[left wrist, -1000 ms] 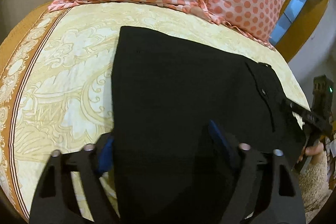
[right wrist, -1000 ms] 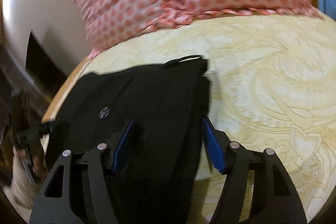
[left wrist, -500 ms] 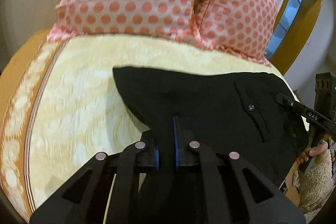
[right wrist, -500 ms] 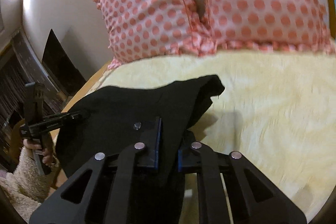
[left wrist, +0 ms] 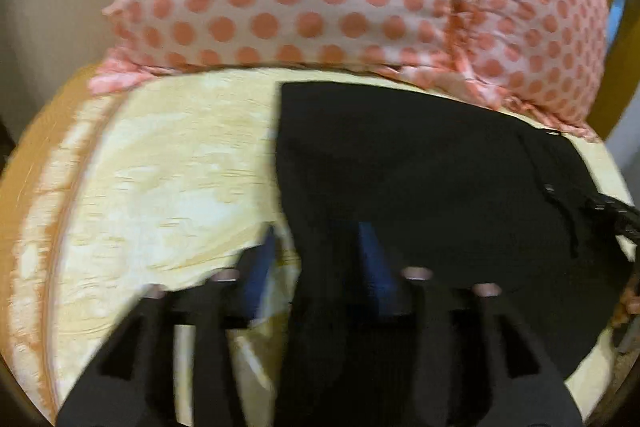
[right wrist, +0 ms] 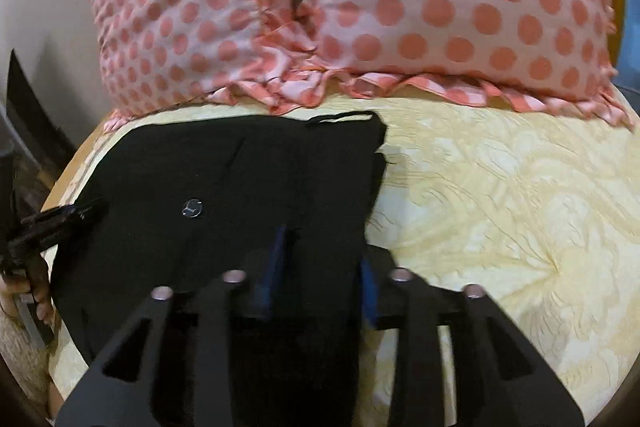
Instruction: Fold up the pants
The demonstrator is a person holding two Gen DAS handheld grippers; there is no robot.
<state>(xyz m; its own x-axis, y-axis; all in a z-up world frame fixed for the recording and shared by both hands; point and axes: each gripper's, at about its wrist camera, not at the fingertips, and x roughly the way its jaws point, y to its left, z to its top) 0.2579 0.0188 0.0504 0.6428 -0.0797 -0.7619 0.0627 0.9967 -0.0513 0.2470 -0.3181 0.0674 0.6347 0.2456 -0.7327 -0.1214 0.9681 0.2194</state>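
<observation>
Lying folded on the bed [right wrist: 500, 207] below the pillows [right wrist: 440, 7], black pants [right wrist: 240, 187], long axis crosswise; button [right wrist: 192, 207] seen only from right. Both fingers [left wrist: 256, 267] [right wrist: 276, 263] just opened, fabric between, unpinched.

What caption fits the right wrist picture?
Open right gripper over folded black pants on a yellow bed, spotted pillows behind.
</observation>
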